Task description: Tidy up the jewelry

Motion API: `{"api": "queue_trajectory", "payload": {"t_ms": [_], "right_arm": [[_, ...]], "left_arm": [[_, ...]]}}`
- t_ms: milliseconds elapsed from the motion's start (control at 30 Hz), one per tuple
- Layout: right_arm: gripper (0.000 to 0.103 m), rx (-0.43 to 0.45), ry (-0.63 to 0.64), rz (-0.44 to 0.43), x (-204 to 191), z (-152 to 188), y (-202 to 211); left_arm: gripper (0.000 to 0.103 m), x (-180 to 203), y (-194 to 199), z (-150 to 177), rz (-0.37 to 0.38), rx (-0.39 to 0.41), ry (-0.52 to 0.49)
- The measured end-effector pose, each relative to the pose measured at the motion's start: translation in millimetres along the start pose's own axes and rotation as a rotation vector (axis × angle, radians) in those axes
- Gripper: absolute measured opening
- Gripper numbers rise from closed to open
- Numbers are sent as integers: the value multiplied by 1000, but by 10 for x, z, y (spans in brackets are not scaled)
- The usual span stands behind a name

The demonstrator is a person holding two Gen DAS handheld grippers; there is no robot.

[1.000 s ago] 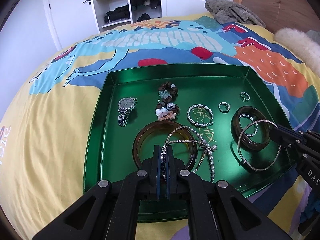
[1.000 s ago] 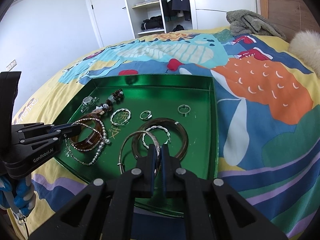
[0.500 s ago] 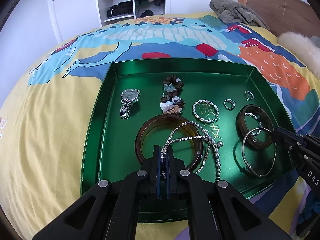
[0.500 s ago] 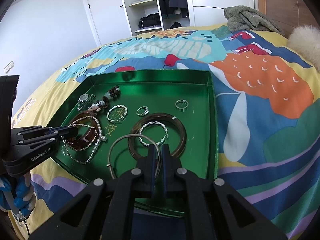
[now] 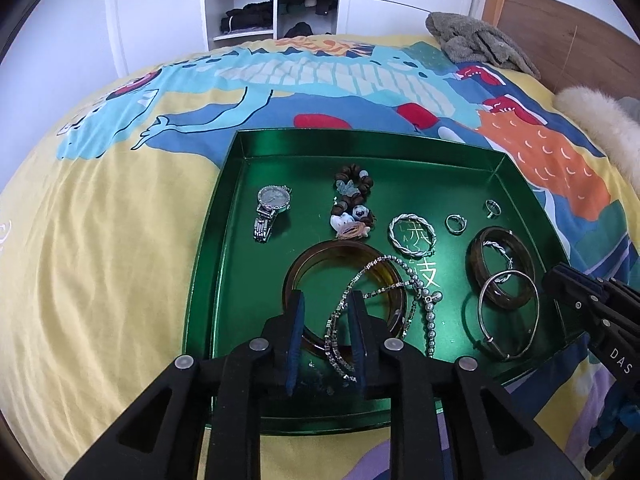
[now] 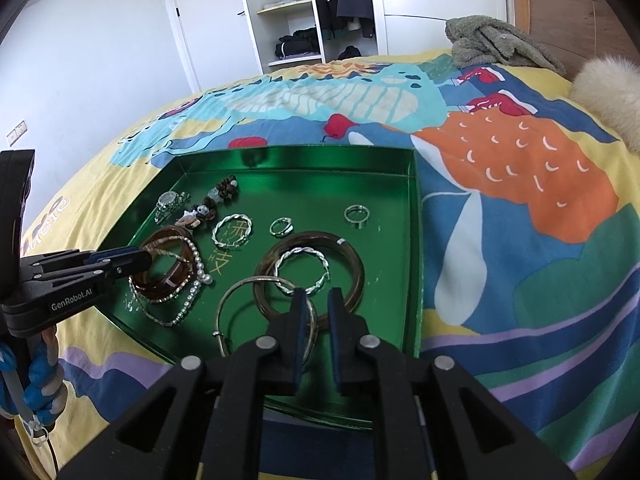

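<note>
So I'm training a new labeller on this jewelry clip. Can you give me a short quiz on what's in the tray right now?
1. True or false: the watch lies outside the green tray.
2. What lies inside the dark brown bangle? A: a twisted silver bracelet. B: the watch. C: a pearl strand.
3. Name the thing between the jaws of the left tongs.

Key
1. False: it lies in the tray.
2. A.
3. The chain necklace. The pads are not pressing on it, and the jaws have just been opening.
</note>
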State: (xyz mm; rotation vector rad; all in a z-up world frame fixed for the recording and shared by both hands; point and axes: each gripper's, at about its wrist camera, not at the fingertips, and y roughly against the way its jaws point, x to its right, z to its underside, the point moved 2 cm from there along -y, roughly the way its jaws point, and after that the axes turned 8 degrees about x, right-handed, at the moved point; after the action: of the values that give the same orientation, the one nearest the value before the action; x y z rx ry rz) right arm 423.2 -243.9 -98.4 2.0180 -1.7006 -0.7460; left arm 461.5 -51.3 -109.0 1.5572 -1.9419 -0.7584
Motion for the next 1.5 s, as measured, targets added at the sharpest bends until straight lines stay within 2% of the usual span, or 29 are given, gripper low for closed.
{"api": "queue_trajectory", "payload": {"t_ms": [267, 333, 467, 567, 867, 1267, 1500], "right_arm": [[17, 40, 15, 9, -118, -118, 327], [17, 54, 18, 10, -168, -139, 451], [27, 82, 22, 14, -302, -141, 729], [29, 95, 24, 10, -409, -113, 914], [34, 120, 27, -1, -706, 171, 1500], [35, 142, 24, -14, -885, 515, 2071], [36, 189, 26, -29, -979, 625, 2442]], "left_arm": [[32, -71, 367, -53, -22, 51, 5], [36, -74, 519, -50, -31, 76, -2], [39, -109, 829, -9, -49, 114, -1], [40, -147, 1068, 65, -69, 136, 6], [46, -134, 1704, 404, -95, 183, 1], [50, 2, 2321, 810, -105, 226, -12], [61, 26, 2669, 971, -135, 270, 0]]}}
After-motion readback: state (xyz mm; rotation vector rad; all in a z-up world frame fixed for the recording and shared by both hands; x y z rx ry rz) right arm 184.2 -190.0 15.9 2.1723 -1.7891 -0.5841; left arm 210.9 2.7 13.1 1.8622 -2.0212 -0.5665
